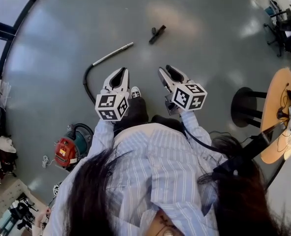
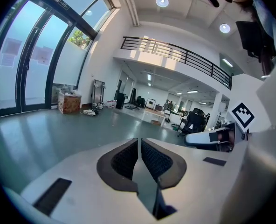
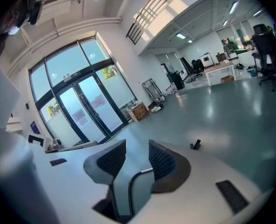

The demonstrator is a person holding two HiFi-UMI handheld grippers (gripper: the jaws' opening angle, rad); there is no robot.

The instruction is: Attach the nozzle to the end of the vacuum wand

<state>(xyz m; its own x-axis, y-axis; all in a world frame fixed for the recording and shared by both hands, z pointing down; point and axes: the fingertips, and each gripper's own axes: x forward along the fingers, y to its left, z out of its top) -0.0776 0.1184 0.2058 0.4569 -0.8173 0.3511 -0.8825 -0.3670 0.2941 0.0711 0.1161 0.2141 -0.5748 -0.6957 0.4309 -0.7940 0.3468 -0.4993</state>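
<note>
Two grippers, one person, seen from the head view over a striped shirt (image 1: 155,166). Both grippers are held out in front, over a grey floor (image 1: 62,33).

The left gripper (image 1: 120,73) has its jaws pressed together with nothing between them. Its own view confirms it: the left gripper (image 2: 139,141) pads meet tip to tip, empty. The right gripper (image 1: 168,71) has its jaws apart and grips nothing. In its own view the right gripper (image 3: 137,146) shows a clear gap between two pads.

Two marker cubes, one per gripper: left cube (image 1: 111,107), right cube (image 1: 189,96).

One vacuum wand (image 1: 113,53), a silver tube, lies flat on the floor ahead of the left gripper and well apart from it. One black hose (image 1: 86,76) curves off its near end. The wand tip (image 3: 146,170) shows through the right jaws' gap, but on the floor beyond, not held.

One nozzle (image 1: 157,34), black and small, lies on the floor near the wand's far end, apart from it and unattached. The nozzle (image 3: 195,144) also shows to the right of the right jaws.

One vacuum body (image 1: 69,149), red and dark, sits on the floor at the person's left. One round wooden table (image 1: 276,107) and one black stool (image 1: 243,107) stand at the right. One cardboard box (image 2: 69,103) sits by the glass doors.
</note>
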